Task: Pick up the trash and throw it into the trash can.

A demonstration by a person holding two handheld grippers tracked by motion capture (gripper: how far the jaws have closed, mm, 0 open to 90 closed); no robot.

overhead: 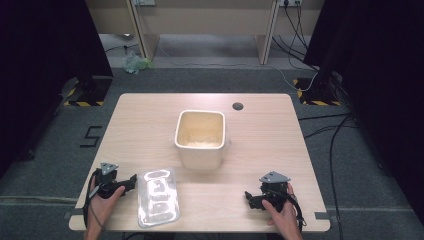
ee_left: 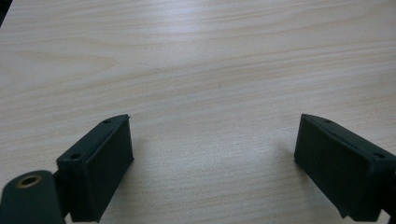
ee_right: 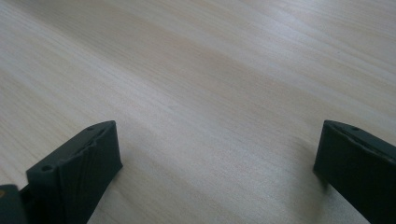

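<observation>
A cream plastic tub (overhead: 200, 137) stands open-topped at the middle of the wooden table (overhead: 150, 115). Its clear lid (overhead: 158, 197) lies flat near the front edge, left of centre. My left gripper (overhead: 131, 181) rests on the table just left of the lid, held by a hand, pointing toward it. In the left gripper view the gripper (ee_left: 212, 154) stands open over bare wood. My right gripper (overhead: 248, 197) sits near the front right, also in a hand, pointing left. The right gripper view has its gripper (ee_right: 217, 163) open too, nothing between the jaws.
A small dark round hole (overhead: 238, 106) marks the table's far side. Grey carpet surrounds the table, with cables (overhead: 330, 135) on the floor at right and black stands at both far corners. A desk frame stands beyond.
</observation>
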